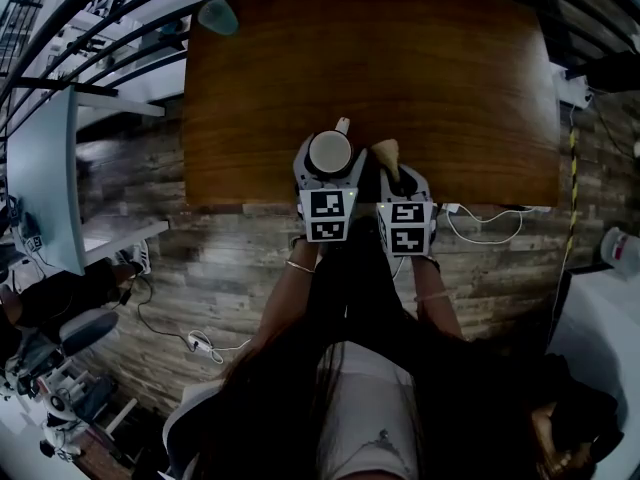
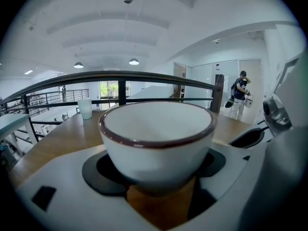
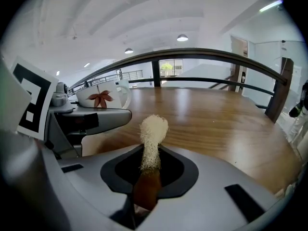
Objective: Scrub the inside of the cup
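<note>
Cup [image 2: 158, 134] sits clamped inside the left tool [image 1: 329, 158].

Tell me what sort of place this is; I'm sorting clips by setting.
Probably an upper gallery in an office-like building, not a kitchen: the wooden table stands by a dark railing with open space beyond, and round lamps hang from a high white ceiling.

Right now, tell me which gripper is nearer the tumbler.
Left. The left gripper, holding the cup, sits nearer the tumbler at the far left corner; the right gripper, gripping the brush, is further right.
</note>
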Demonstrator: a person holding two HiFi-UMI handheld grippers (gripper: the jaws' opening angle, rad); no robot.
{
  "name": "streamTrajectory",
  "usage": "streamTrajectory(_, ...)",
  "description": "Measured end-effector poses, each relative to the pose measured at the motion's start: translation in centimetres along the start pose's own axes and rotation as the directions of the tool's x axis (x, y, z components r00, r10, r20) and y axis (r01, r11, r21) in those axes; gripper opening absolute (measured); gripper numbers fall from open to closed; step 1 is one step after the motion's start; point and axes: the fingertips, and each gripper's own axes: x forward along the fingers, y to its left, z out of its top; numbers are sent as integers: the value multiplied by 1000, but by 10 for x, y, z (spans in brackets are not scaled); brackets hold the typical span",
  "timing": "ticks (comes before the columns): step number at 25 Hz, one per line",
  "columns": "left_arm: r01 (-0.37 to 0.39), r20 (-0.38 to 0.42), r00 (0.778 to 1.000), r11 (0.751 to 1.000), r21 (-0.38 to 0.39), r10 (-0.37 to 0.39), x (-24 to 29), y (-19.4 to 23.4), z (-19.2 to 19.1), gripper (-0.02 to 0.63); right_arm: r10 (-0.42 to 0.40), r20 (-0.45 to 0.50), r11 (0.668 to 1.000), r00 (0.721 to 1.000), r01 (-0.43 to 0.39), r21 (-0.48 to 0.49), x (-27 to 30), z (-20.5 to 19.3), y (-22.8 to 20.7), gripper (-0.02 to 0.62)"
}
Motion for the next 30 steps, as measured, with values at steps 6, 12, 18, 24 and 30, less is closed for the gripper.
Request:
streamTrajectory(6,22,44,999,999,45,-24,-20,-2,26,405,-19,44,1000,999,19,-9,-20,18,6,83)
streamTrajectory(12,39,55,998,997,71,-43,-41,-6,42,406,-32,76,999,997,33,-8,-41,30,10,83)
streamTrajectory(18,50,66,996,994,93,-56,-65,-11,52,407,-38,111,999,993,40,-13,-61,38,19,83)
streamTrajectory(24,59,64,996,992,109,-66,-83,-18,56,406,-40,142,999,989,43,-14,-82,43,25,83)
streamTrajectory(30,71,59,995,989,127,-79,-100,-25,54,407,-37,175,999,984,41,-18,-105,50,34,83)
